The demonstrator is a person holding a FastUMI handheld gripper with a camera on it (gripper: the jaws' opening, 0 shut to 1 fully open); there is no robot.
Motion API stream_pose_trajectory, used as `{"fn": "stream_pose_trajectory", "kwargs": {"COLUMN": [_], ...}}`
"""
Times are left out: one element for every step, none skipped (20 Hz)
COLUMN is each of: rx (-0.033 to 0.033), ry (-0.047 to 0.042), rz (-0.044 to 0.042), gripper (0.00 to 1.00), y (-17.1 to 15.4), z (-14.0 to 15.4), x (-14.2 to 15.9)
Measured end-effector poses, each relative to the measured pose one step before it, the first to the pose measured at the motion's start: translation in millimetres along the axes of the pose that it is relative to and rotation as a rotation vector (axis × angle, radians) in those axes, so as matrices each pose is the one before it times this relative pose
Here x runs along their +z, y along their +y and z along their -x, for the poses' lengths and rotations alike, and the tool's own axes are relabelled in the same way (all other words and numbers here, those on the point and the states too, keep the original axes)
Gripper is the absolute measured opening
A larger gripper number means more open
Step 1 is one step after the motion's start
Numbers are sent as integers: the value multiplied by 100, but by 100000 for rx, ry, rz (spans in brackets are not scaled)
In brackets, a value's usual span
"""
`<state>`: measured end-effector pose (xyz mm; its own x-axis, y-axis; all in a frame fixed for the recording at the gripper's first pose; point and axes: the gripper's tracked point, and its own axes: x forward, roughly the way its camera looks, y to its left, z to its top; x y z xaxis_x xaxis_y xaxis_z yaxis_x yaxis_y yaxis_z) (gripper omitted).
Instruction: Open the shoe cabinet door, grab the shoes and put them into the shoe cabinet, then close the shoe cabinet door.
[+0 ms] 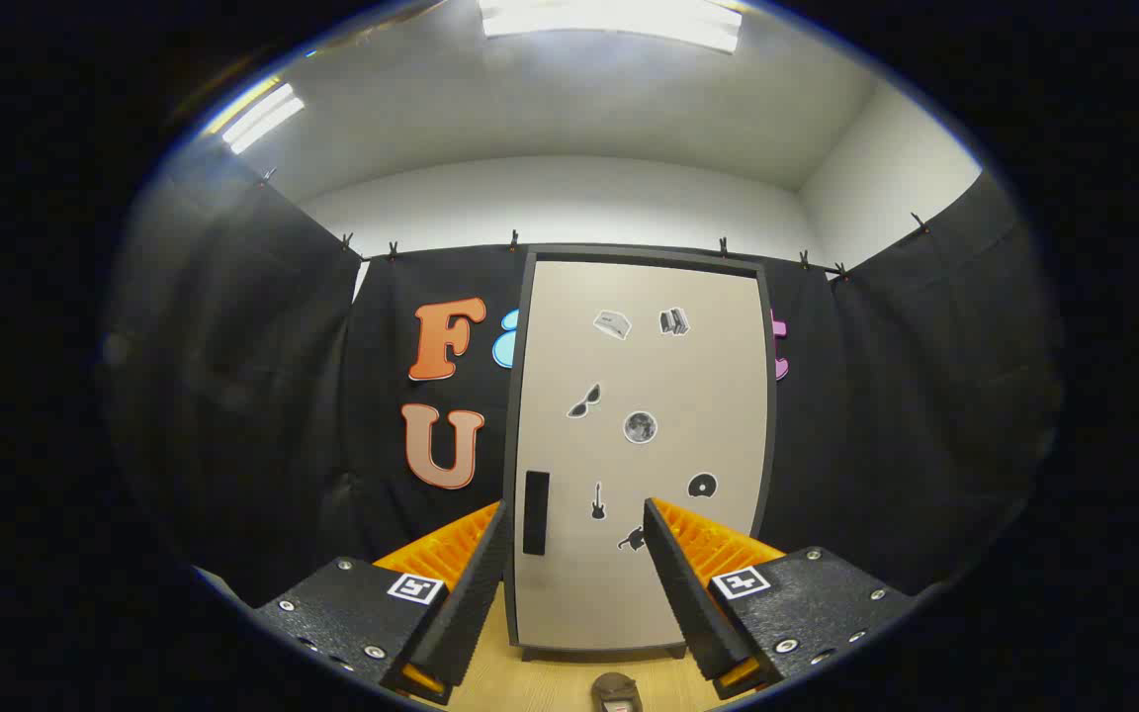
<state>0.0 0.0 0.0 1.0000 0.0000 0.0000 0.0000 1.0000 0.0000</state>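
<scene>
A tall shoe cabinet (641, 376) with a beige door in a dark frame stands straight ahead of me, its door closed. A dark vertical handle (536, 511) sits low on the door's left side, just right of my left fingertip. Small stickers dot the door. My gripper (574, 519) is open, its fingers spread apart with nothing between them, held some way in front of the door. On the wooden floor (550, 682) below, between the fingers, the tip of a brown shoe (616, 690) peeks in.
Black cloth walls close the booth on the left, right and behind the cabinet. White walls and ceiling lights rise above them. The cabinet rests on short feet on the light wooden floor.
</scene>
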Motion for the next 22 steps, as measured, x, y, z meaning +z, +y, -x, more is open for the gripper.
{"fn": "stream_pose_trajectory", "kwargs": {"rx": [-58,72,157,234,266,221,10,-131,-144,121,385,281,-14,-126,-97,187,71,-151,-282,-470,-499,-517], "ry": [64,75,214,252,361,198,-74,-136,2,388,540,186,-80,110,138,54,109,340,317,36,-250,23], "rz": [-49,-139,-195,-120,-110,-110,35,198,56,-164,-230,-98,117,313,175,15,110,285,490,618,348,94], "gripper": [84,84,84,84,84,84,84,84,84,84,84,84,84,84,84,84,84,84,84,84,84,84], "y": [25,17,31,37,-10,64,-4,-2,4,77,47,-29,-42,-22,20,99,46,-5,4,514,729,819], "z": [-40,-25,-62,-28,-44,40,-32,-21,-30,-16,-11,-32,-62,-166,-77,72,47,27,30,-377,-866,-1153], "x": [-19,29,-35,-63,-63,6,45,-80,-26,-55,-104,-44,22,-58,-100,10,-87,-145,-42,-145,-51,-124]}}
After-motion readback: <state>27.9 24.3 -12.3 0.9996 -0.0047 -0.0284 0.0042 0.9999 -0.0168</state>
